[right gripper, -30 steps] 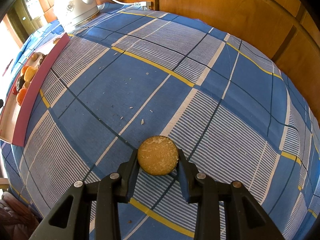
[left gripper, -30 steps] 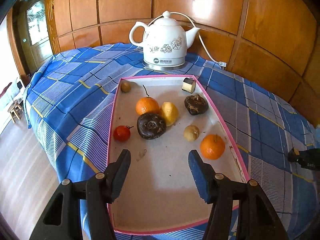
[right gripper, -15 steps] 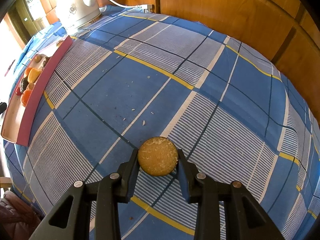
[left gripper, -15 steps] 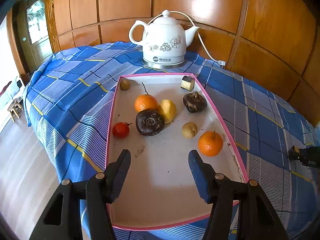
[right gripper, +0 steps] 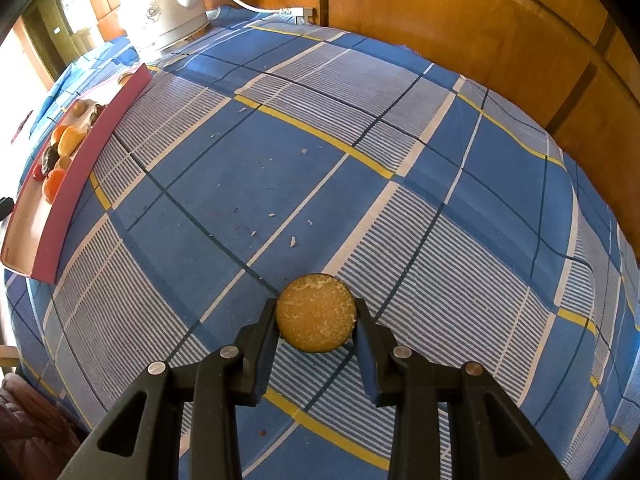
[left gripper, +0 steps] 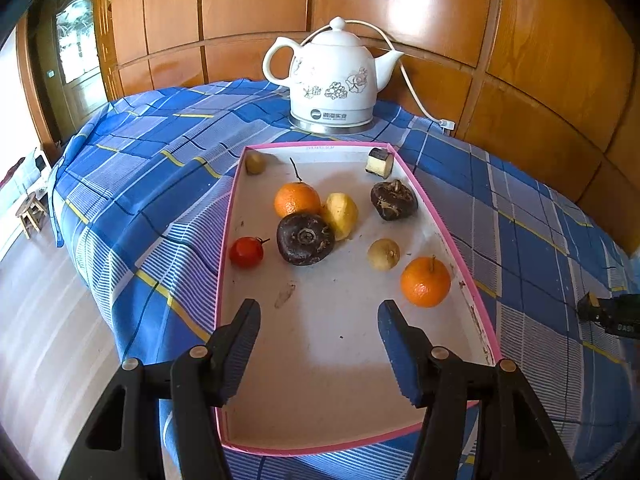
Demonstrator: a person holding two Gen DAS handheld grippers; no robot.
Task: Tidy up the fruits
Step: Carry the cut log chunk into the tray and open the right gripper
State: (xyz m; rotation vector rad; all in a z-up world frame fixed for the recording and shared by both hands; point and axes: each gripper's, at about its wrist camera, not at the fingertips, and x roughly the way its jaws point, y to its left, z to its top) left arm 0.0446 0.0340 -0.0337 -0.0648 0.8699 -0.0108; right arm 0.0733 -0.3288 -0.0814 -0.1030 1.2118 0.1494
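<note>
Right wrist view shows my right gripper (right gripper: 316, 322) with jaws clamped on a round yellow fruit slice (right gripper: 316, 313), held above the blue plaid counter (right gripper: 360, 160), well apart from the pink tray (left gripper: 230, 216). My left gripper (left gripper: 318, 322) hovers over the tray's bare near end, jaws spread and empty, probably so I can steady or sort the fruit there.

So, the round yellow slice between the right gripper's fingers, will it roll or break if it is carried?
The round slice is probably stiff: it keeps its disc shape in the right gripper. Its crumbly-looking cut face suggests it may flake. Held edge-on, it could roll if released.
</note>
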